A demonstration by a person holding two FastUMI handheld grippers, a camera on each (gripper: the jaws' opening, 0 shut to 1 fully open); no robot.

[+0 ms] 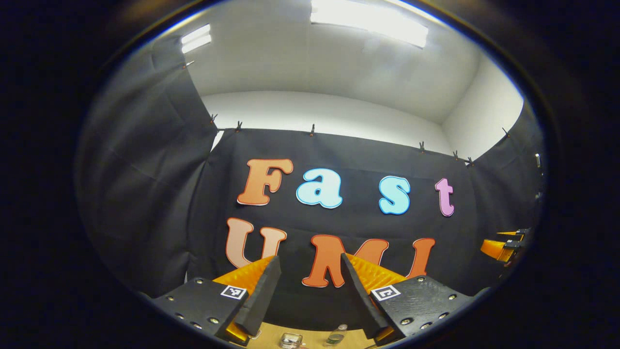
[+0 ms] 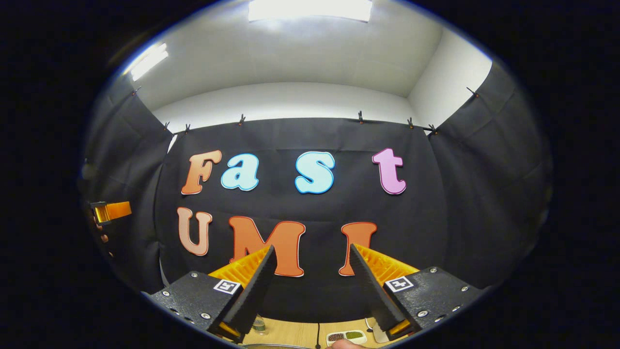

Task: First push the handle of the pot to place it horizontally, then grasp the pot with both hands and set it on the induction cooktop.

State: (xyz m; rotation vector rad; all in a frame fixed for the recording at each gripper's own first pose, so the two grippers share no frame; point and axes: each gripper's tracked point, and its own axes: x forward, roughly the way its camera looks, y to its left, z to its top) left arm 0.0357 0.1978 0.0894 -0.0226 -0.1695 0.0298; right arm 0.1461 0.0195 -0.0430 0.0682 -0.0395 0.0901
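Both grippers are tilted up toward the booth's back wall, above the table. In the left gripper view my left gripper [image 1: 310,259] is open with nothing between its fingers. My right gripper [image 2: 312,248] is likewise open and empty in the right gripper view. A thin grey curved edge [image 2: 276,346] peeks in at the very bottom of that view; I cannot tell whether it is the pot's rim. The right gripper [image 1: 503,247] also appears far right in the left gripper view, and the left gripper [image 2: 111,212] far left in the right gripper view.
A strip of wooden table [image 2: 300,334] shows below the fingers. On it are a small divided dish [image 2: 345,336] of seeds, a glass jar [image 2: 259,324] and a dark cable [image 2: 318,334]. Two small glass containers [image 1: 290,340] stand on the table [image 1: 310,341].
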